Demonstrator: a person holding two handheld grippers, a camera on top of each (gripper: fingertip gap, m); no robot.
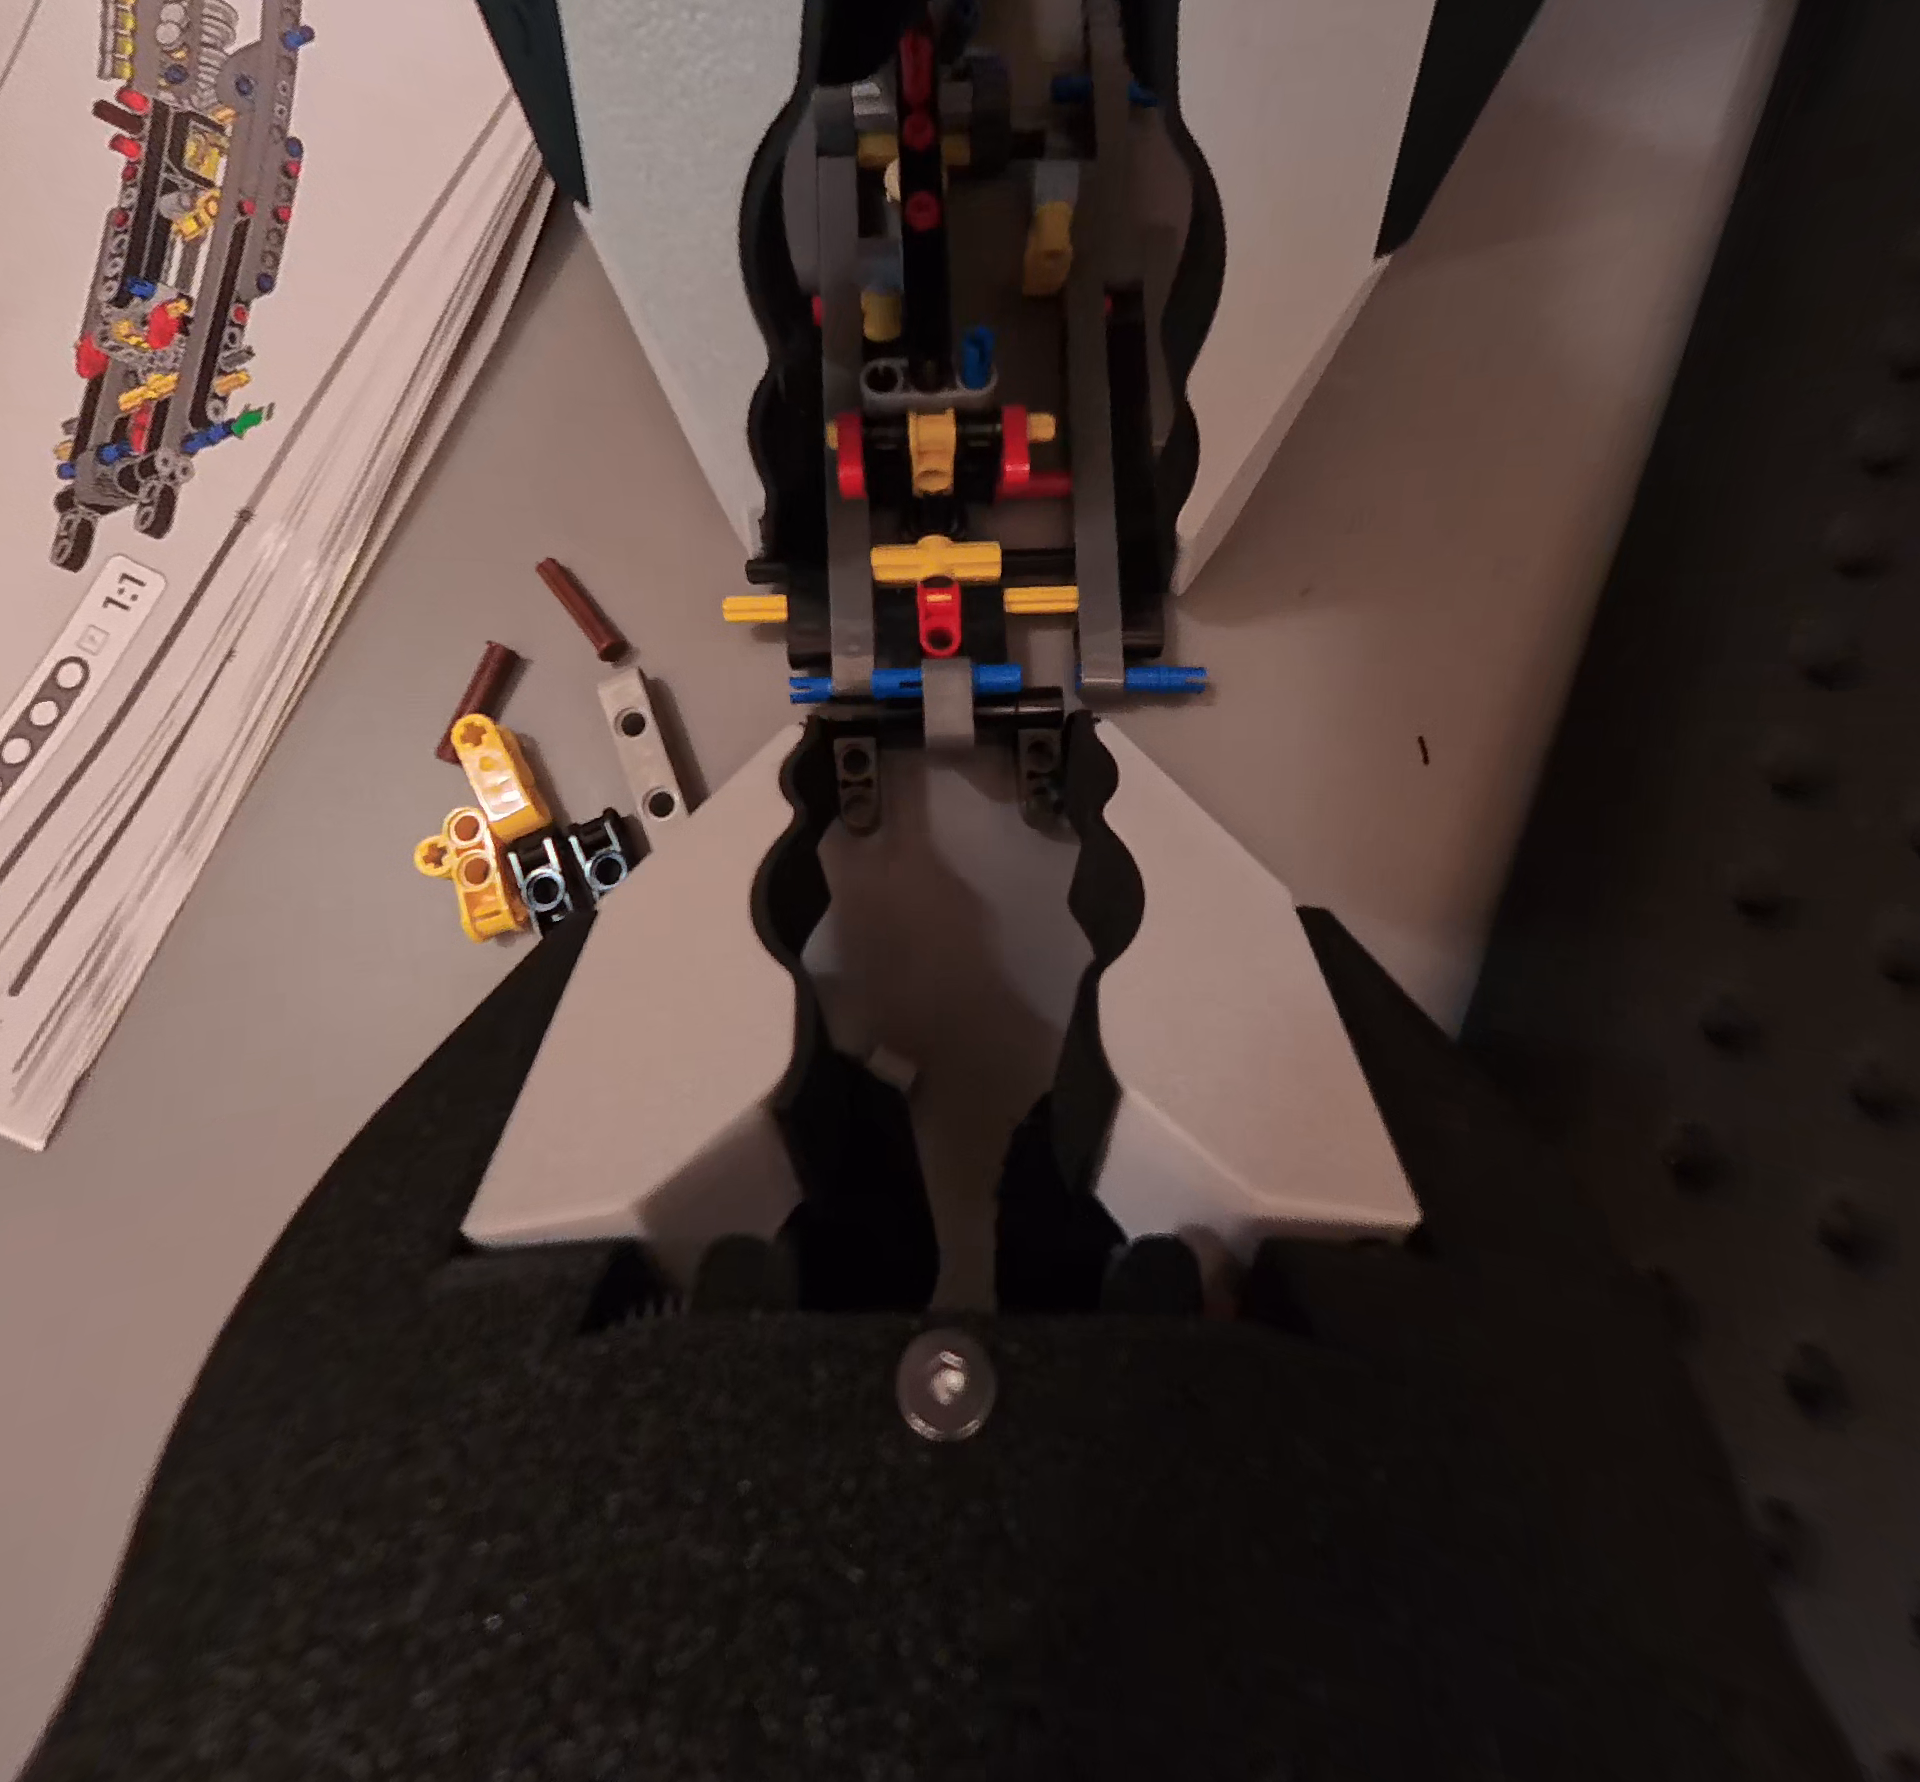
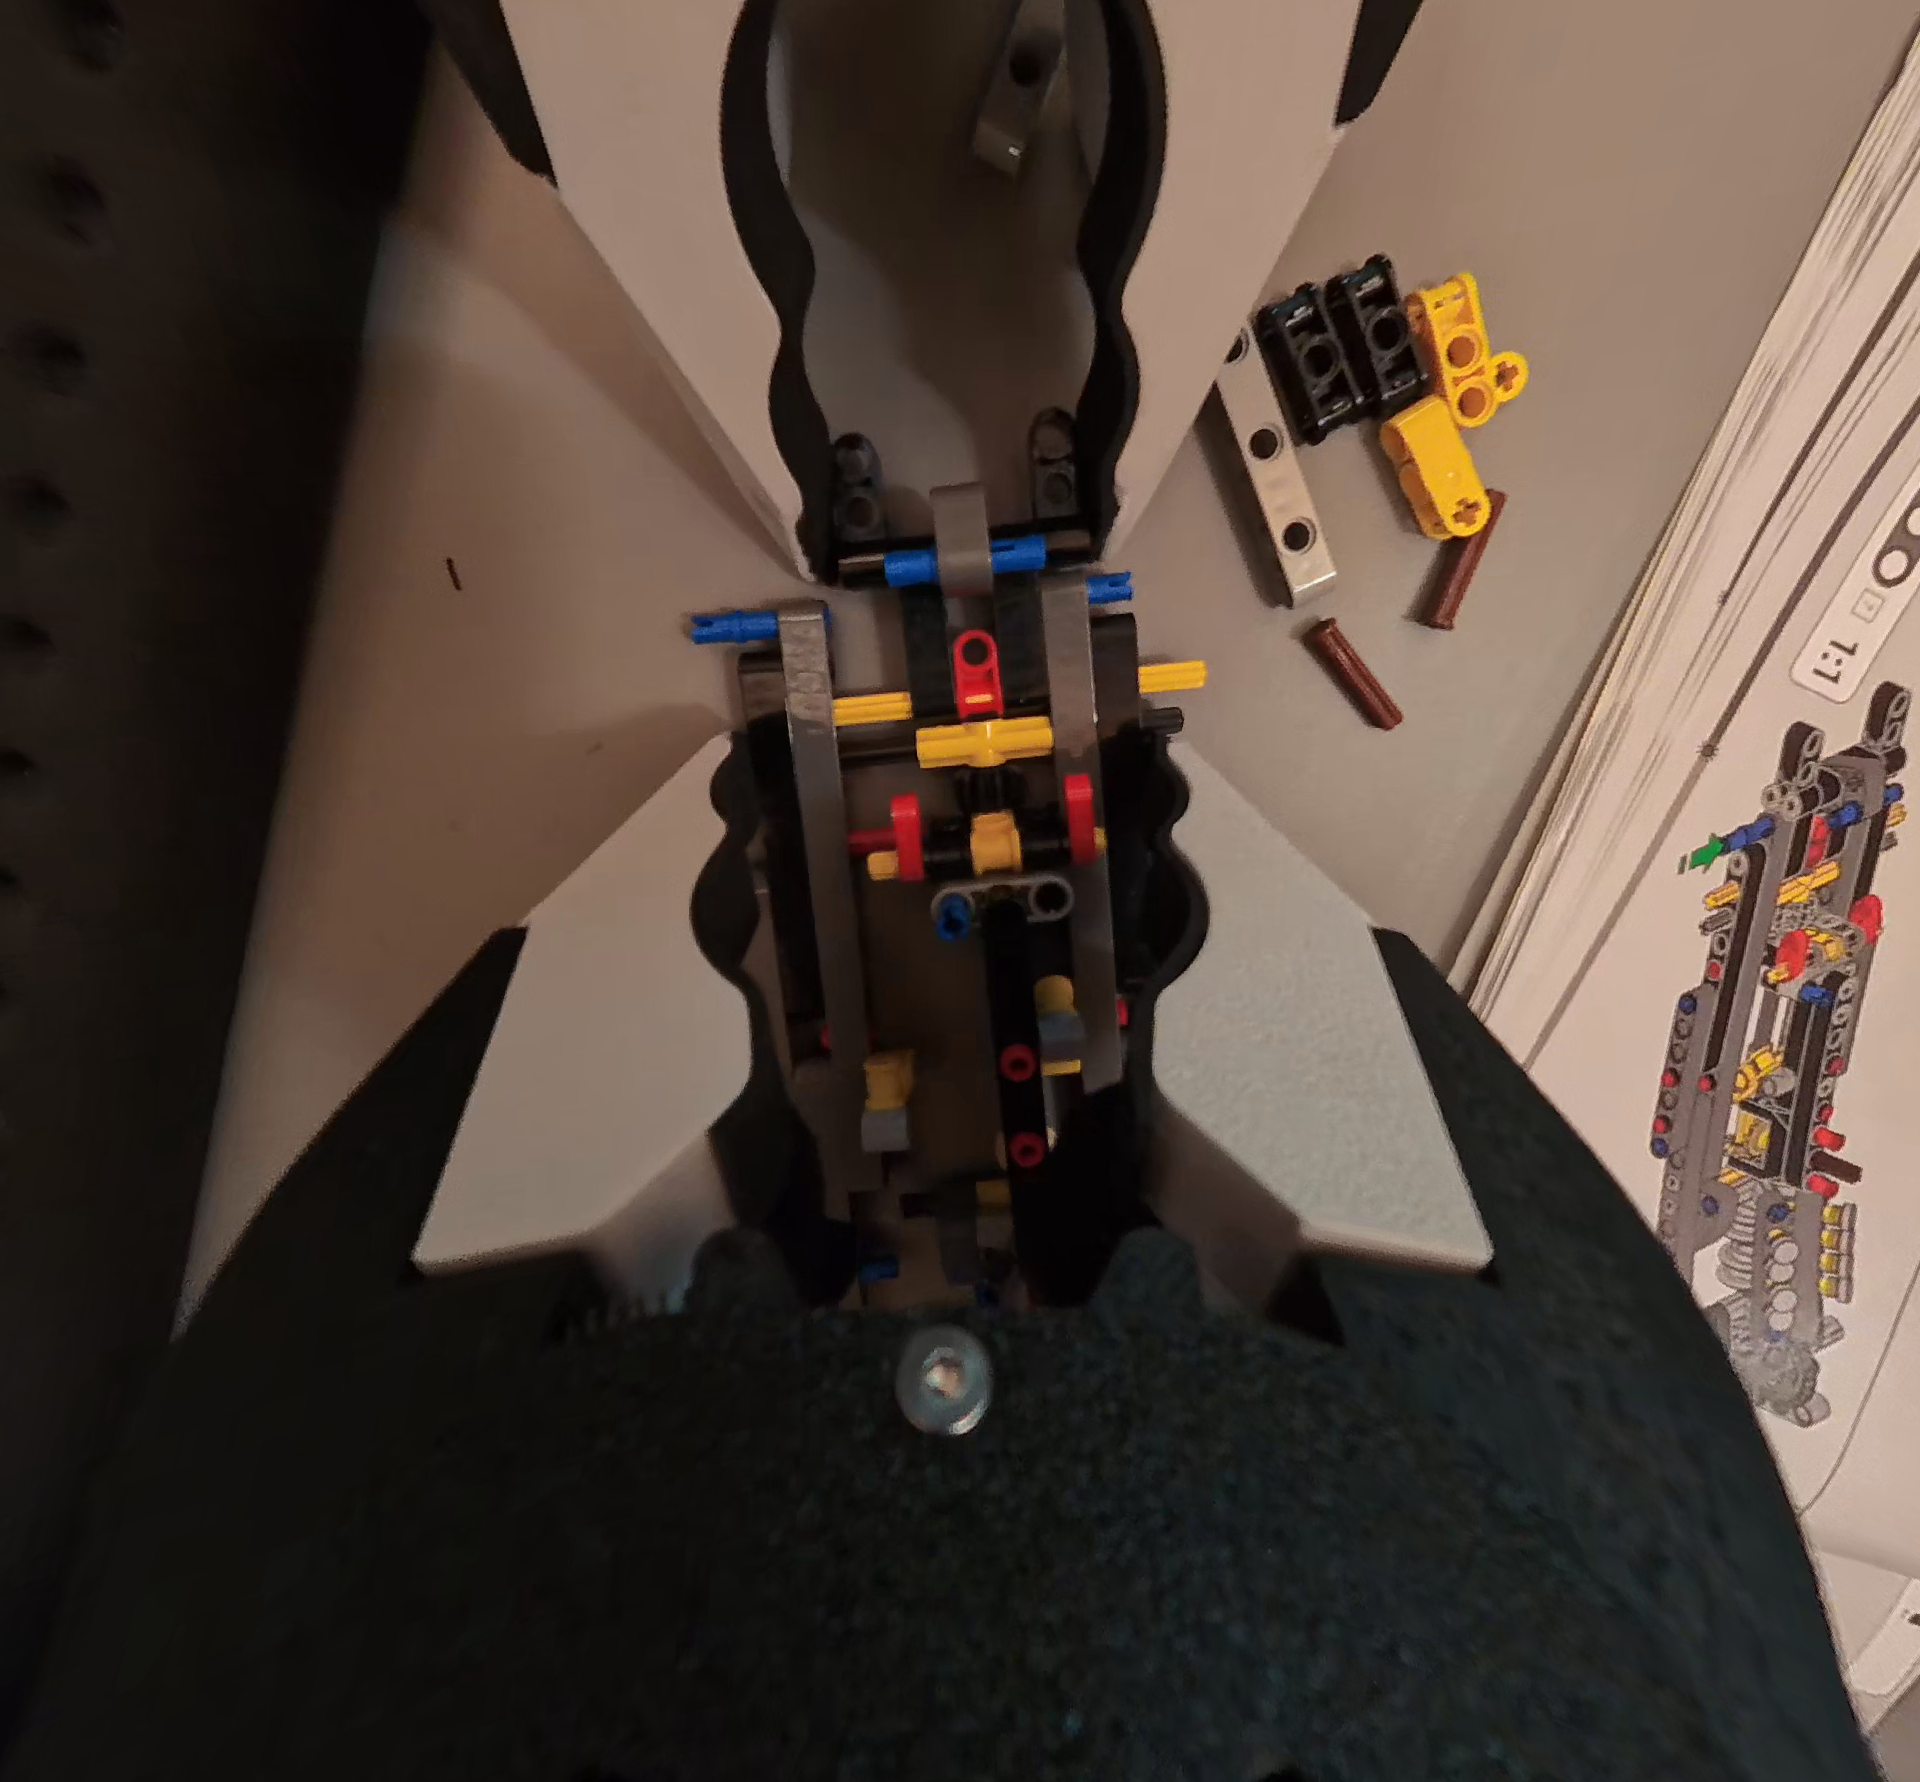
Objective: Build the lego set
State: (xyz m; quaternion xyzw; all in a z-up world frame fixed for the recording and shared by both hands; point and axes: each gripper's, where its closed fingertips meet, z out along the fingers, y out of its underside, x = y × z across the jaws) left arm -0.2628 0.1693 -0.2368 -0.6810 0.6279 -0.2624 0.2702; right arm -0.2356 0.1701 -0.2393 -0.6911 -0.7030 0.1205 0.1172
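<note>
Two grippers meet nose to nose over the grey bench point(image 1: 1351, 652), sharing one long lego chassis point(image 1: 966, 527) between them.

Going left to right in the left wrist view: at 10 o'clock lies the open instruction booklet point(image 1: 208, 382). Nearer the middle, at about 9 o'clock from the left gripper's tips, sits a loose cluster: two brown pins point(image 1: 577, 605), a pale grey beam point(image 1: 642, 745), two yellow connectors point(image 1: 488, 818) and two black connectors point(image 1: 569, 865). None of them touches the model.

The left gripper point(image 1: 951, 745) reaches toward 12 o'clock, and its dark pads pinch only the chassis's near end, round the black axle and small end pieces. The right gripper point(image 2: 966, 766) comes from 12 o'clock, pointing toward 6, clenched round the chassis's middle and far length.

The danger, I'd say, is that shallow left-hand bite. A twist or pull between the two could slip the end free, pop the blue pins point(image 1: 987, 681) or bend the frame apart. A dropped chassis could also scatter the loose pieces beside it.
</note>
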